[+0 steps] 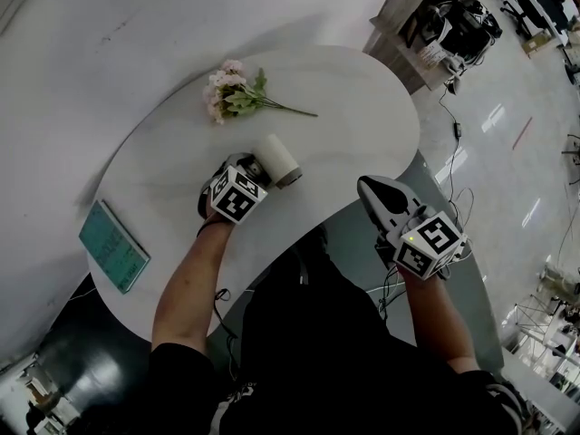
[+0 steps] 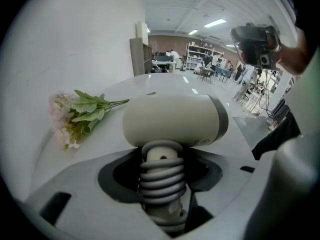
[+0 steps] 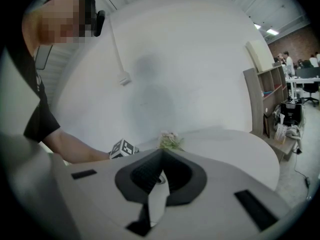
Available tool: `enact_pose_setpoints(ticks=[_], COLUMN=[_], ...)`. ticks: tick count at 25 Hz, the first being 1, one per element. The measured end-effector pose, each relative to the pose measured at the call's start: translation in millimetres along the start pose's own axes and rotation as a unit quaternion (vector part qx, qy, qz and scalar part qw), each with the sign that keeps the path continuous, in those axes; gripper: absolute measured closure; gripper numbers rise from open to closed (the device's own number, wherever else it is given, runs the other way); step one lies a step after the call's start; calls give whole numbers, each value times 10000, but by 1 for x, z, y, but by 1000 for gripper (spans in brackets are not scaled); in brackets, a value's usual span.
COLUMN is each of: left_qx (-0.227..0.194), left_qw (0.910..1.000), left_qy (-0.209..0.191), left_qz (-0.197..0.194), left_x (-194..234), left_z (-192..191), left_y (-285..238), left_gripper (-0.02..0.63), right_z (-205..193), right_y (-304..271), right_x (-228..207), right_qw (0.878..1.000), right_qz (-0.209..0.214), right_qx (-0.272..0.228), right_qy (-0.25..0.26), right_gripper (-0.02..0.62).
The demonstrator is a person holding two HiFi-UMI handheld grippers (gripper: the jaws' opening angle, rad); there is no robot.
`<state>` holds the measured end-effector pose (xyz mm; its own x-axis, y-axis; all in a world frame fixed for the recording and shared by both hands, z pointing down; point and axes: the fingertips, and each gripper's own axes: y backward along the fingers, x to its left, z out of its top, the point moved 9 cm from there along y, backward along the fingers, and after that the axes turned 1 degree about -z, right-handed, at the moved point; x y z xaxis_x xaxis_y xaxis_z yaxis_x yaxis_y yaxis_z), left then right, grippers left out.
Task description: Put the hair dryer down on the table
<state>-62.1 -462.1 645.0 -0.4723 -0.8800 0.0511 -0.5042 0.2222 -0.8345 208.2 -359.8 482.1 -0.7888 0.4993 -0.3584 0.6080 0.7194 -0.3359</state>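
A cream hair dryer [image 1: 276, 157] with a grey end ring lies across the white table [image 1: 362, 98], its barrel [image 2: 175, 119] sideways to me. Its handle, wrapped in a coiled grey cord [image 2: 161, 176], runs back between the jaws of my left gripper [image 1: 249, 169], which points steeply down and is shut on it [image 2: 162, 184]. My right gripper [image 1: 379, 196] hovers at the table's near right edge. Its jaws are shut on nothing [image 3: 161, 154].
A bunch of pink flowers [image 1: 231, 93] lies at the far side of the table, left of the dryer [image 2: 75, 116]. A teal notebook [image 1: 113, 246] sits near the left edge. Beyond the table's right edge are the floor, cables and shelving [image 1: 453, 25].
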Motion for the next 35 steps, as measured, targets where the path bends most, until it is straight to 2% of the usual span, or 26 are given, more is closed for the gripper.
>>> enact_pose_setpoints(ticks=[6, 8, 11, 15, 21, 24, 28, 35], left_qx=[85, 160, 251, 252, 82, -106, -675, -1369], left_qw=[9986, 9974, 9965, 9971, 9944, 9915, 9854, 9742], left_qy=[-342, -467, -509, -217, 294, 529, 973, 1099], left_qz=[386, 521, 621, 688, 1013, 1181, 1227, 1419], left_x=[-6, -8, -11, -12, -23, -30, -42, -61], left_z=[1, 2, 1, -5, -10, -12, -19, -46], left_y=[1, 3, 11, 24, 56, 79, 111, 168], left_gripper=[357, 317, 305, 304, 310, 313, 371, 411], right_z=[-1, 0, 2, 7, 14, 17, 22, 34], right_y=[5, 8, 11, 16, 28, 31, 29, 9], right_x=[-4, -5, -5, -6, -7, -3, 10, 61], right_qw=[9999, 9999, 9996, 9991, 9975, 9966, 9952, 9919], right_qz=[125, 164, 260, 387, 605, 704, 813, 998], right_qx=[4, 7, -7, -92, -163, -186, -224, -257], right_qy=[31, 43, 99, 174, 334, 396, 489, 737], right_gripper=[590, 589, 589, 589, 589, 590, 589, 590])
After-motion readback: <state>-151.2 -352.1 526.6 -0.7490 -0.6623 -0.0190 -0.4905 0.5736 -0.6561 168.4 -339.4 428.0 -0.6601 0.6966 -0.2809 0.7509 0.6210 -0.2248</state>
